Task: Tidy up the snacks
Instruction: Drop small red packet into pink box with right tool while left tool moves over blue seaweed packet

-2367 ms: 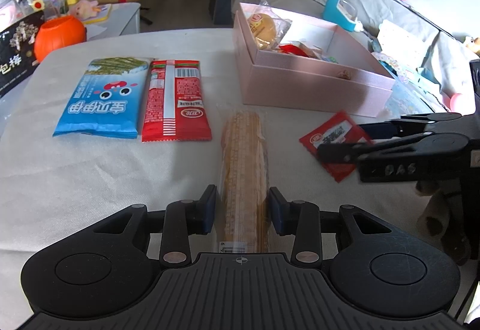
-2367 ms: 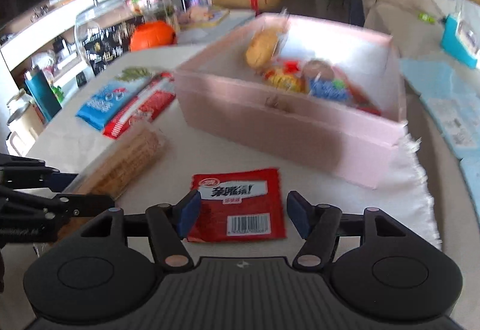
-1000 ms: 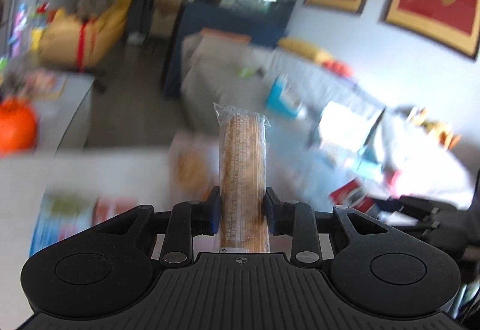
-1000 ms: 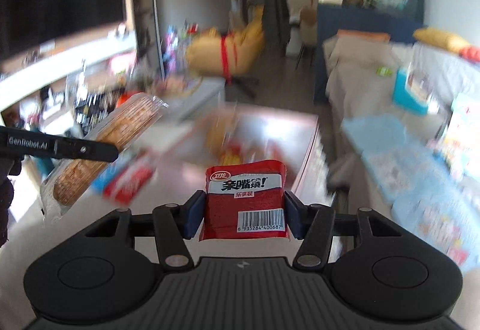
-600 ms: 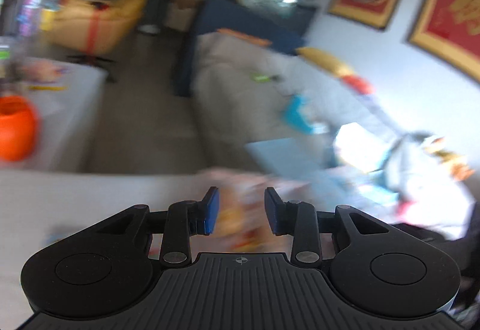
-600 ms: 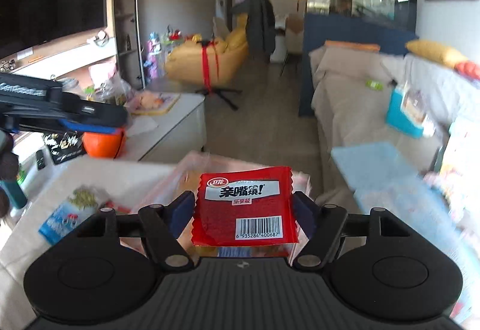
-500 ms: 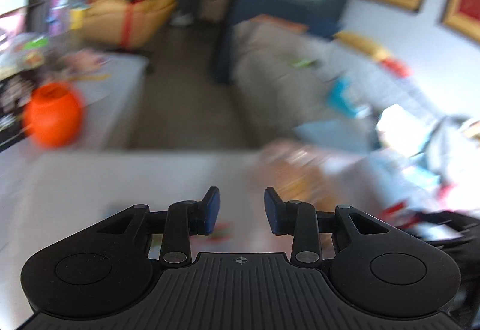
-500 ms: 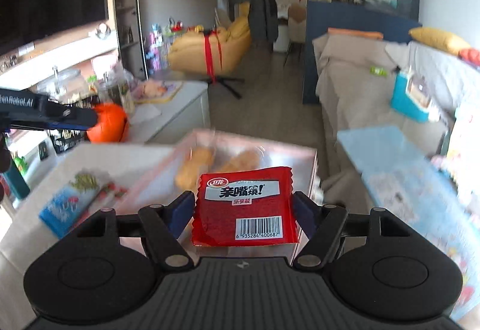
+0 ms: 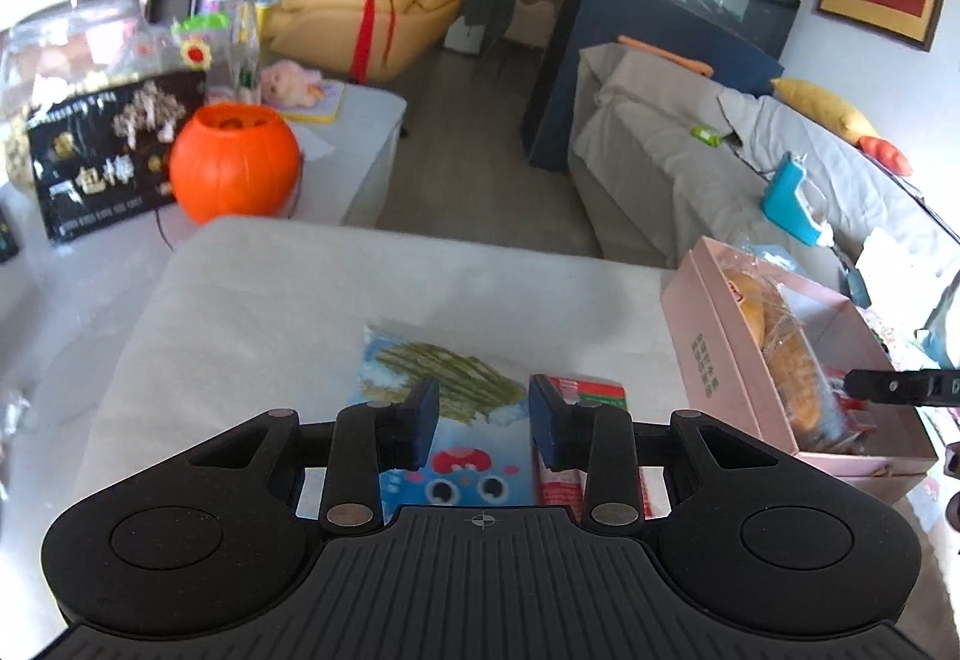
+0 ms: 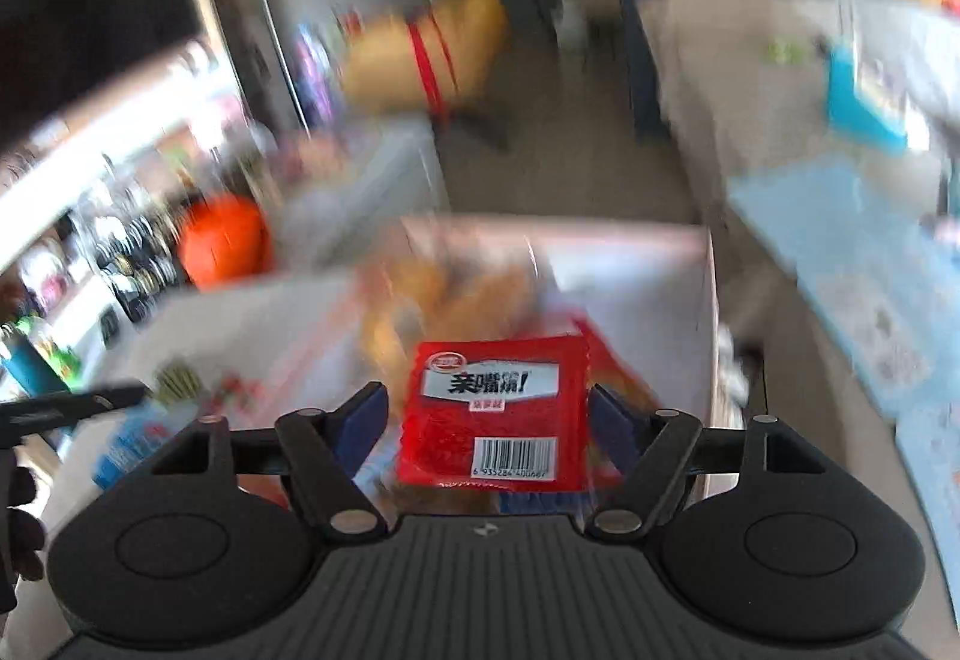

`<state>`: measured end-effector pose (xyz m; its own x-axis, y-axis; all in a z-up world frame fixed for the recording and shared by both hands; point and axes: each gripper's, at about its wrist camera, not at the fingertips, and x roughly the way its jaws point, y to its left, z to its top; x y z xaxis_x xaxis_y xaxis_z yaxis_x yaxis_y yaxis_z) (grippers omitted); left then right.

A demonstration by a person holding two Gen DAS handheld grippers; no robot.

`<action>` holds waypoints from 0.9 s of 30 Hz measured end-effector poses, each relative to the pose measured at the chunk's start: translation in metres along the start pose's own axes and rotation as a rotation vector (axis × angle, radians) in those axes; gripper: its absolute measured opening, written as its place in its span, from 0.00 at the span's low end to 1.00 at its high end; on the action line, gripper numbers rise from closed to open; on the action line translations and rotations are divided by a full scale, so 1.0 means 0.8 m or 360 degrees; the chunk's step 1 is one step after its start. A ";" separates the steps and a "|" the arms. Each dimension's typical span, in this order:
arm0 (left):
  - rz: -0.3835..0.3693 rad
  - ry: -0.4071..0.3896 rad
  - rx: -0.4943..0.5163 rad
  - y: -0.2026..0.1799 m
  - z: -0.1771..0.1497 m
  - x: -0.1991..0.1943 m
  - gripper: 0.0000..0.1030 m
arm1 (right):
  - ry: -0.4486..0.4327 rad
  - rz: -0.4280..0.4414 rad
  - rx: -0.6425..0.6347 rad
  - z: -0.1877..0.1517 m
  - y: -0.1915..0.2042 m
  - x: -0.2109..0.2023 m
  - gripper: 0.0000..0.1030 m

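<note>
My left gripper (image 9: 483,414) hovers over a blue snack bag (image 9: 444,384) and a long red pack (image 9: 585,390) on the white table. Its jaws stand a narrow gap apart with nothing between them. The pink box (image 9: 708,348) at the right holds wrapped tan snacks (image 9: 786,354). In the blurred right wrist view, my right gripper (image 10: 487,411) is above the pink box (image 10: 711,300). Its jaws are spread wider than the small red packet (image 10: 498,408), which sits loose between them with a gap at the left pad.
An orange pumpkin pot (image 9: 234,168) and a black carton (image 9: 114,150) stand beyond the table's far left corner. A grey sofa (image 9: 690,150) lies behind the box. One right gripper finger (image 9: 900,387) reaches over the box.
The cracker pack has left my left gripper, which swung left and down over the blue bag. My right jaws widened off the red packet and dipped toward the box.
</note>
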<state>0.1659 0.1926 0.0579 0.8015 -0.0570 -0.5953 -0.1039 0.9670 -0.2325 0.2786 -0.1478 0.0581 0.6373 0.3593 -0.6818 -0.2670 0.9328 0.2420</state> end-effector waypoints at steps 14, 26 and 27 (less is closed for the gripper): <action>0.0142 0.0128 0.0228 -0.006 -0.016 0.030 0.36 | -0.0308 0.0051 -0.0433 -0.059 0.114 -0.064 0.71; 0.0267 0.0115 0.0130 0.046 -0.013 0.012 0.41 | -0.0042 0.0036 -0.0720 -0.110 0.267 0.032 0.71; 0.0254 0.0105 0.0102 0.051 -0.013 0.009 0.39 | -0.0038 -0.0026 -0.0690 -0.111 0.272 0.042 0.71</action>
<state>0.1614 0.2290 0.0365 0.7372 0.0842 -0.6704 -0.1873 0.9788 -0.0830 0.1779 0.0643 0.0269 0.6593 0.3500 -0.6655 -0.5325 0.8422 -0.0847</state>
